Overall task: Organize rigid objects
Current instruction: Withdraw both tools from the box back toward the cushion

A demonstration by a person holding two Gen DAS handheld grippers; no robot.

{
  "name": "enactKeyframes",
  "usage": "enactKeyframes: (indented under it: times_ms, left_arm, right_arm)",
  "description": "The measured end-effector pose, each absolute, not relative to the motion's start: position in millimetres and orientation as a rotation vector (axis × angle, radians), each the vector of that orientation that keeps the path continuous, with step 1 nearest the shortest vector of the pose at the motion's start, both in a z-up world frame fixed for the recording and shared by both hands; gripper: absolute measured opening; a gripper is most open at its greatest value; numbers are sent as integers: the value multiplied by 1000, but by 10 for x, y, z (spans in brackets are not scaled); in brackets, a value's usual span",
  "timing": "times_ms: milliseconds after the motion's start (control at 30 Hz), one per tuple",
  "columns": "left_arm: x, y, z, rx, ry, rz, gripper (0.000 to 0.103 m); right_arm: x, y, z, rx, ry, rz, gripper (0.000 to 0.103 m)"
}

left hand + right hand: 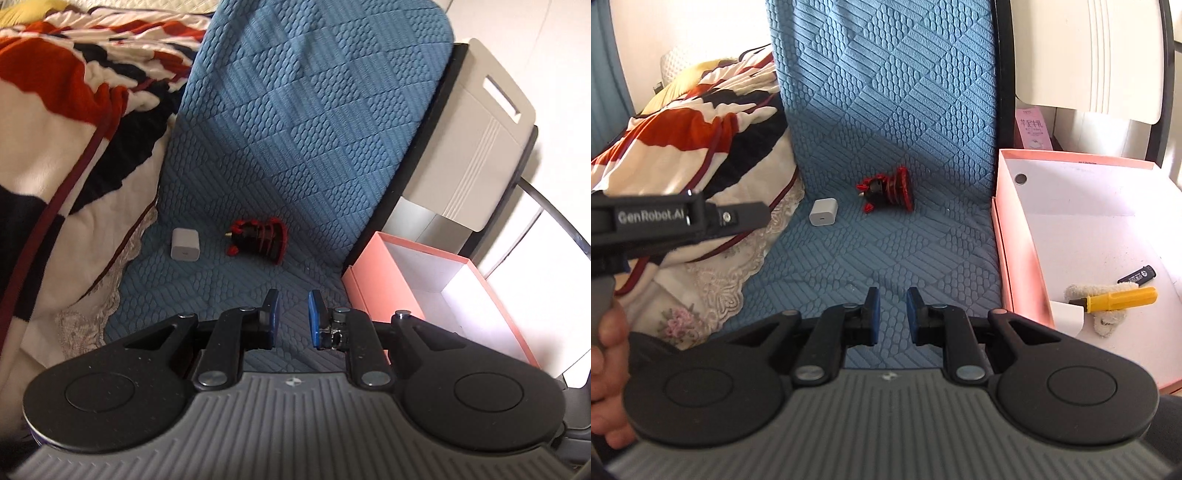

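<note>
Two items, white charger and red-black toy, lie apart on blue cover. Left gripper and right gripper fingers spread, holding nothing; pink box beside.

**Around the blue quilted cover**

A blue quilted cover with a stitched pattern of squares spreads across the middle of both views. To its left lies a rumpled blanket — red, white and dark stripes — over a cream sheet with a lace edge. On the right stands a pale plastic chair back with a slot handle — beside it, in the right wrist view, a pink carton with printed characters.
</note>
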State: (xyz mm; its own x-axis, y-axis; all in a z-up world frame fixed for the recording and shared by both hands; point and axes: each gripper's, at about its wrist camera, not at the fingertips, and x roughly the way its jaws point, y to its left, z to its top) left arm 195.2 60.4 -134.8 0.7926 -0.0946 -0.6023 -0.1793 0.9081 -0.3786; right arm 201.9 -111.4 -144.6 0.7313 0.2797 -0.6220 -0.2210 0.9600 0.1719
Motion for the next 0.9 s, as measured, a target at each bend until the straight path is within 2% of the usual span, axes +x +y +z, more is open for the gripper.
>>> enactKeyframes:
  times_ms: [367,900]
  left_arm:
    - [2580,958,-1683,-512,744,109,19]
    - [3407,1133,-2145,-453,886,185,19]
  right_arm:
    - [2465,-1084,-1549,89,697,305,21]
    - [3288,-1006,-1646,8,714,346,21]
